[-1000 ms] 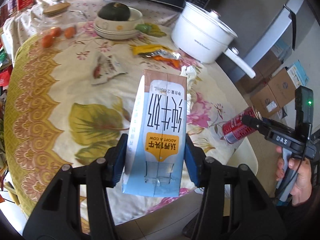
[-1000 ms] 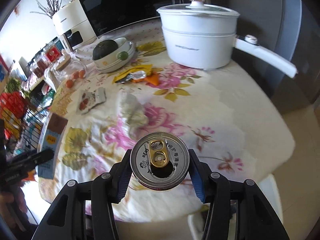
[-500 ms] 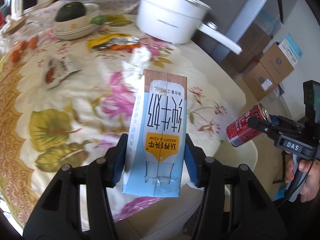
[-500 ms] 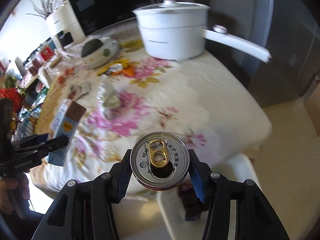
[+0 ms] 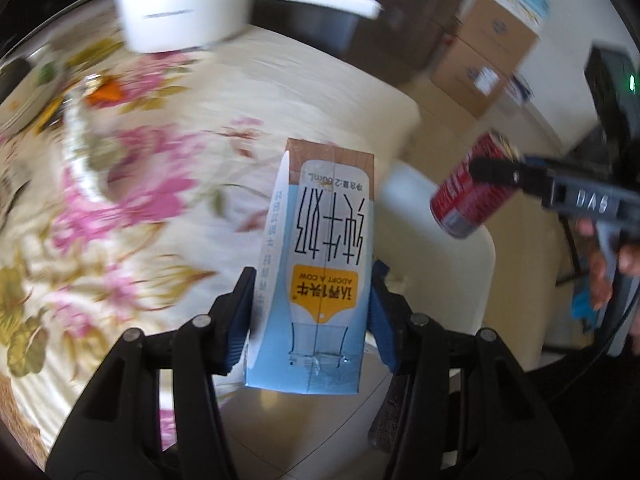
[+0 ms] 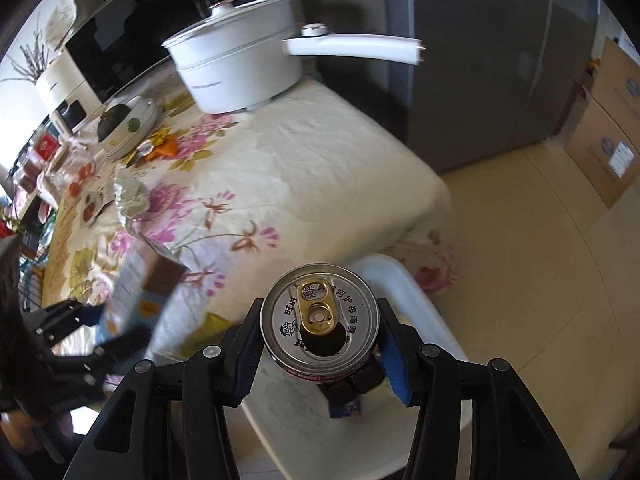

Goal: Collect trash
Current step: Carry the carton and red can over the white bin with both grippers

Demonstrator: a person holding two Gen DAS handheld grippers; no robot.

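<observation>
beside table (image 5: 280, 80), carton (image 5: 320, 264) and can (image 6: 320, 320) sit clamped between jaws.

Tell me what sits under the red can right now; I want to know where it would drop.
Beneath the red can lies a white bin, with dark items inside; the can and fingers cover the rest.

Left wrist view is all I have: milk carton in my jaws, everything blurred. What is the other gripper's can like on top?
Observer: The red can is already opened, gold pull tab folded back over a dark hole.
Operator: What's below it?
Observer: A white bin beside the table; dark scraps lie in it under the can.
Operator: Any trash left on the table?
Observer: Yes, a crumpled white wrapper and an orange packet near the white pot.
</observation>
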